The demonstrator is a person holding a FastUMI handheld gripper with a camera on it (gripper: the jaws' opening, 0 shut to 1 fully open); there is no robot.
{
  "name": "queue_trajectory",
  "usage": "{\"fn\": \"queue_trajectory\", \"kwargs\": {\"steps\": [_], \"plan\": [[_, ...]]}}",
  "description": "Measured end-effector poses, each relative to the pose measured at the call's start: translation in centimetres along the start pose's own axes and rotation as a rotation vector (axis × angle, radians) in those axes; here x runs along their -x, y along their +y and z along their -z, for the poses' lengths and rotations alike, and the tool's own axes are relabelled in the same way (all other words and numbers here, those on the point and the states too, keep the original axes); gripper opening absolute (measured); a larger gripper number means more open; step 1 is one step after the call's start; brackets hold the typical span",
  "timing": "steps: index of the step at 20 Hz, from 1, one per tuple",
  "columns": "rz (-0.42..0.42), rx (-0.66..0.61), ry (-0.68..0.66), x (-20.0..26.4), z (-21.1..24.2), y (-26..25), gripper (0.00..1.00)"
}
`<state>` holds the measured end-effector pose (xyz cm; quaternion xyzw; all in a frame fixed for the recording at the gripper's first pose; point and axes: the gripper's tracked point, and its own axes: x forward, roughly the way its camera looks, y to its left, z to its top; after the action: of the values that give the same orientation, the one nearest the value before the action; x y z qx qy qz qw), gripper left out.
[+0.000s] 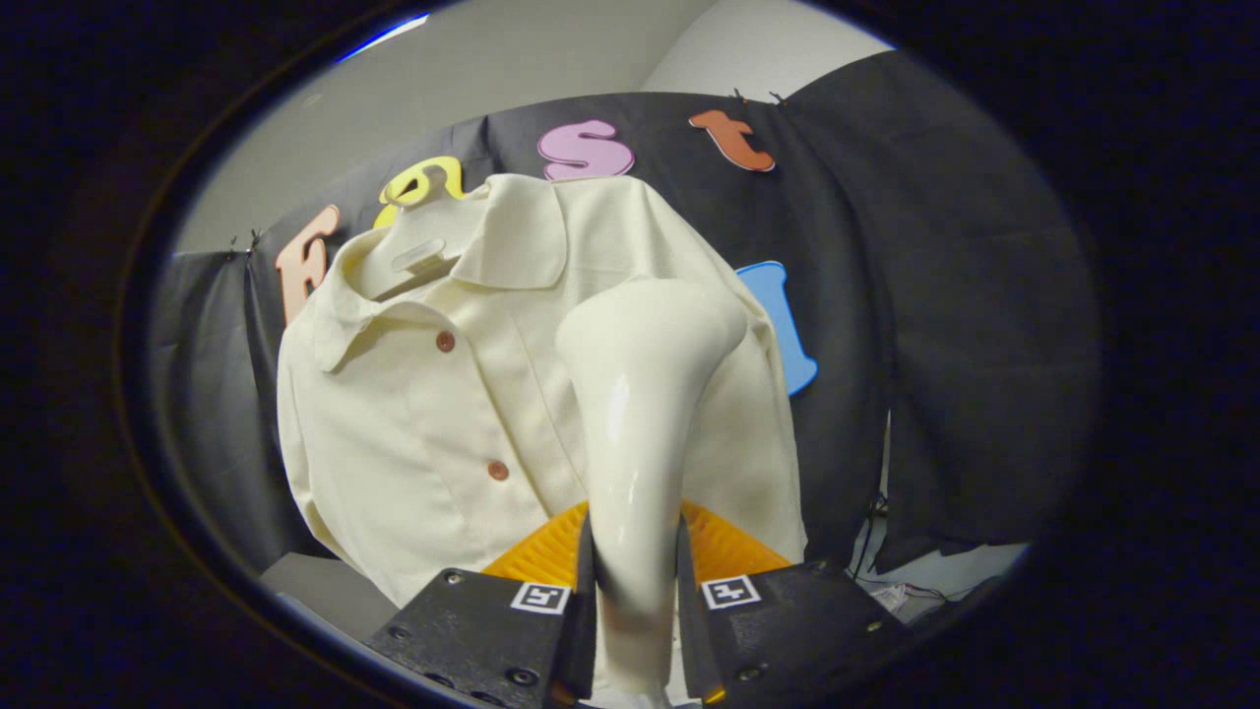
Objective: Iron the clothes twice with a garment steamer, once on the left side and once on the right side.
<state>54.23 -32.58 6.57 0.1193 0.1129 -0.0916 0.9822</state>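
Observation:
A cream short-sleeved shirt (433, 394) with brown buttons hangs on a white hanger (418, 246) against the booth's wall. My gripper (635, 551) is shut on the glossy white handle of the garment steamer (640, 414). The steamer rises upright between the fingers. Its wide head is up against the shirt's front, to the right of the button line and below the collar. The steamer hides part of the shirt's right half.
A pale tabletop (325, 581) lies below the shirt's hem at the lower left. Loose cables (891, 591) and a light surface show under the cloth's edge at the lower right. A white room wall (512, 59) rises above the cloth.

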Motion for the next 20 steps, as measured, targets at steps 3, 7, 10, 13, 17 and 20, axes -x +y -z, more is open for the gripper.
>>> {"fn": "queue_trajectory", "kwargs": {"steps": [3,7,10,13,17,20], "plan": [[0.012,0.019,0.044,0.0,1.7,-0.3,0.34],[0.001,0.052,0.08,-0.1,3.9,-0.7,0.34],[-0.002,0.06,0.123,0.0,6.5,-1.9,0.34],[0.003,0.111,0.171,0.1,9.3,-3.1,0.35],[0.006,0.115,0.217,0.0,12.5,-4.8,0.35],[0.012,0.135,0.242,0.4,14.8,-6.1,0.35]]}}
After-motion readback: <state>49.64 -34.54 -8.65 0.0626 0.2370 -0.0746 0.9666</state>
